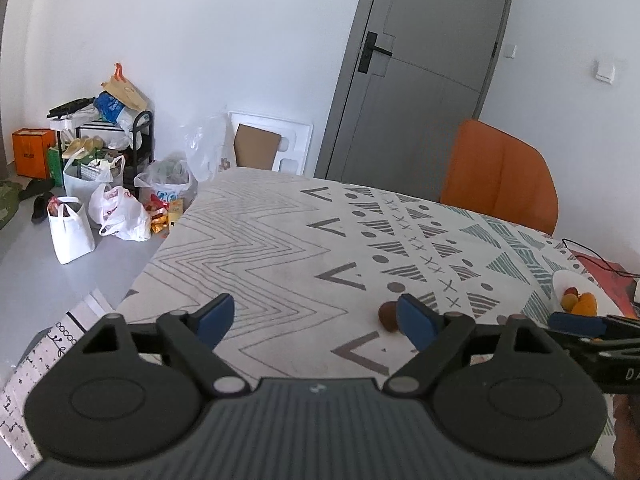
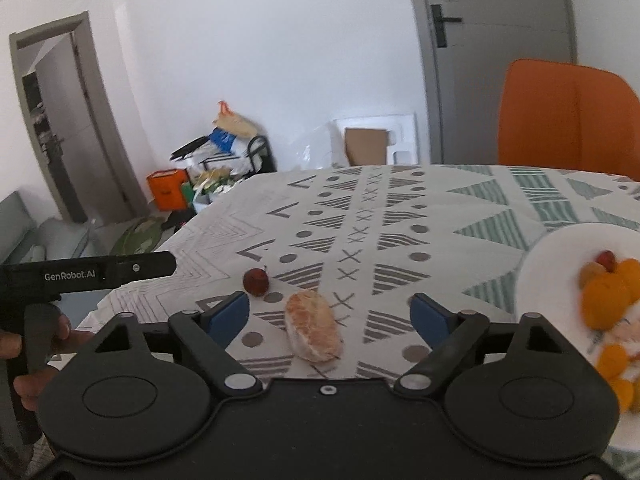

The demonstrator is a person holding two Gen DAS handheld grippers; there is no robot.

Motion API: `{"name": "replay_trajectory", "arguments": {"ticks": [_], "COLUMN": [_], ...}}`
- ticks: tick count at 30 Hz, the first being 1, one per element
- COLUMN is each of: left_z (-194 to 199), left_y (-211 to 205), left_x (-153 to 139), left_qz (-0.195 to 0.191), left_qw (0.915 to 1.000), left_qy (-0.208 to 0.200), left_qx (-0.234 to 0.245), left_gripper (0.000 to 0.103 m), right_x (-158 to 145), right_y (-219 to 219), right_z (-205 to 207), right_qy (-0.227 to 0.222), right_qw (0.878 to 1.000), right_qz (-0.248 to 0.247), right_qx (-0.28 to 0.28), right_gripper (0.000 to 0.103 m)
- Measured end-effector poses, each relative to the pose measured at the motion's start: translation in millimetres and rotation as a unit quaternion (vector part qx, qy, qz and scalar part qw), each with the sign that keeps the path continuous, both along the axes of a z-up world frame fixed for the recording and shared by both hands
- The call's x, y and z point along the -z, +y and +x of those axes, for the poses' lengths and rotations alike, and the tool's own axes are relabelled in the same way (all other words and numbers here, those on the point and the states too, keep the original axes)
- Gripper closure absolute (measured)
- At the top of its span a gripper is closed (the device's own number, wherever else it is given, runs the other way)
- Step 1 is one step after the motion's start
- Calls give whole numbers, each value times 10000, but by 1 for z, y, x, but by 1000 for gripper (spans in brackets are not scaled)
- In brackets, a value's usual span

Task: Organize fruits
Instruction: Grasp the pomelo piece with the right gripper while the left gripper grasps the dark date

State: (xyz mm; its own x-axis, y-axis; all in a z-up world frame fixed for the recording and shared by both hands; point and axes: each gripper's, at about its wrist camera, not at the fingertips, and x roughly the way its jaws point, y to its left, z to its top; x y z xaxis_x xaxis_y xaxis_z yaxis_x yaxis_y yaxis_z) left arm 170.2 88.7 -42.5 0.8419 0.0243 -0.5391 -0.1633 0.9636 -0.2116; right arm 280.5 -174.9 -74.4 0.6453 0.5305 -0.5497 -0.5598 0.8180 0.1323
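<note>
In the right wrist view a peeled orange piece (image 2: 315, 327) lies on the patterned tablecloth between the open fingers of my right gripper (image 2: 331, 313), which holds nothing. A small red fruit (image 2: 256, 281) sits just beyond it to the left. A white plate (image 2: 552, 272) with several orange fruits and a small red one stands at the right. My left gripper (image 1: 318, 318) is open and empty above the table. A small brown-red fruit (image 1: 388, 315) lies by its right fingertip. The plate (image 1: 566, 280) shows at the far right.
An orange chair (image 1: 500, 172) stands at the table's far side before a grey door (image 1: 420, 60). Bags and a cluttered rack (image 1: 104, 168) sit on the floor to the left. A red item with a black cable (image 1: 600, 268) lies at the table's right edge.
</note>
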Motion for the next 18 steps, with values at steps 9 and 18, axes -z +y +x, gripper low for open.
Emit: {"name": "replay_trajectory", "arguments": {"ticks": [9,18], "left_z": [9,22], "left_y": [7,1], "left_x": [2,10], "left_qz": [70,126], "left_qw": [9999,9995], "left_qy": [86,286], "left_qx": [-79,28], "left_gripper": [25,30], "right_x": [13,34], "right_y": [27,38], "right_z": [19,20], "right_qy": [280,177], "right_qw": [9983,9969], "right_qz": [-331,-648], "right_qx": [-392,-418], "right_gripper": [35,69]}}
